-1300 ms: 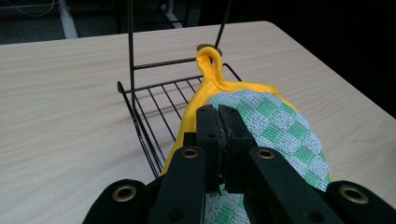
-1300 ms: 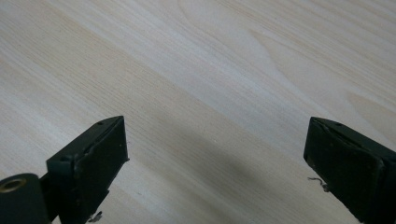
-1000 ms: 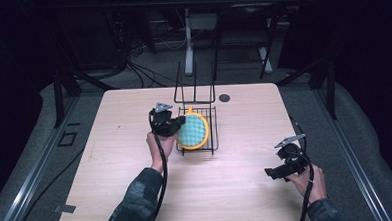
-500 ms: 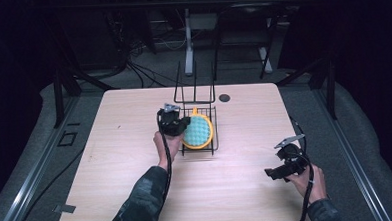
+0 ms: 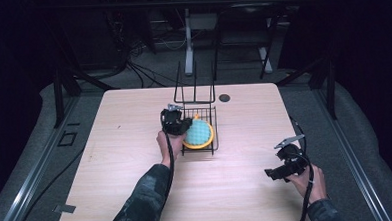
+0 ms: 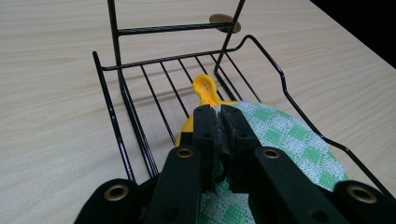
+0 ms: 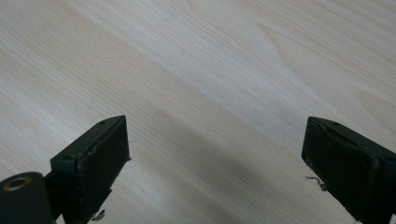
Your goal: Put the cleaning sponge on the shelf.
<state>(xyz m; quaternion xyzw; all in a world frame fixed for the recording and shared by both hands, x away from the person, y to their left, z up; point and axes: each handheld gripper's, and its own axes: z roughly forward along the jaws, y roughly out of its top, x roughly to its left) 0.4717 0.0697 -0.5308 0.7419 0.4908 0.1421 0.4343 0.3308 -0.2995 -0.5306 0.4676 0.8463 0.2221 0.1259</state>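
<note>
A round green-and-white checked pad (image 5: 199,133) with a yellow rim and a yellow loop (image 6: 205,88) lies tilted in the basket of a black wire rack (image 5: 211,115). My left gripper (image 5: 182,126) reaches in from the rack's left side. Its jaws (image 6: 219,112) pinch the pad's (image 6: 289,140) edge and have just been opening a little, with the edge still between them. My right gripper (image 5: 274,173) hovers low over the table's front right, and its jaws (image 7: 217,149) stand wide open over bare wood.
The rack (image 6: 116,135) stands at the middle back of the light wooden table (image 5: 124,118), its tall wire back rising behind the basket. A small dark disc (image 5: 224,97) lies just behind it. Dark floor, cables and table legs surround the table.
My left gripper has carried the pad a little to the right and lower into the rack's basket. The right gripper has stayed where it was.
</note>
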